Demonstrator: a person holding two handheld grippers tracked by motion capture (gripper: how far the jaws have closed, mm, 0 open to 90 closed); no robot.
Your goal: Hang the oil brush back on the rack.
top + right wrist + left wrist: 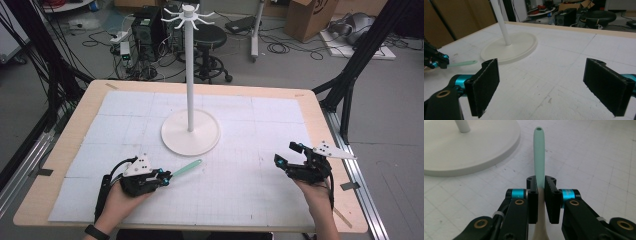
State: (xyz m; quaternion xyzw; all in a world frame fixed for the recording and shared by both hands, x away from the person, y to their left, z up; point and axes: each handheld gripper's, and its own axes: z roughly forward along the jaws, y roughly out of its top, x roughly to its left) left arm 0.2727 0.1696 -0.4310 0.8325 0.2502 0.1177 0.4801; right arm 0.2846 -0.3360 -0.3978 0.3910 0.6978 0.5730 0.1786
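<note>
At the near edge of the pale wooden bench (65, 150), covered by a white gridded mat (240, 175), the person's two hands come in holding the grippers. The left gripper (166, 179) sits low over the mat at the near left, its black fingers (532, 200) pressed together on a slim mint-green plastic utensil with a cream lower part (539, 155). The handle runs forward between the fingers, ending in a rounded tip with a small hole, pointing toward the stand's base and lying just above or on the mat; which of the two cannot be told. The right gripper (287, 154), at the near right and well apart from the left, has its padded fingers (486, 85) spread wide with nothing between them. Farther in, near the middle of the mat, stands a white round-based rack with a tall thin pole (190, 131), topped by a ring of short radiating hooks. Beyond the bench lie a black stool (210, 37), cables and cardboard boxes on the floor.
</note>
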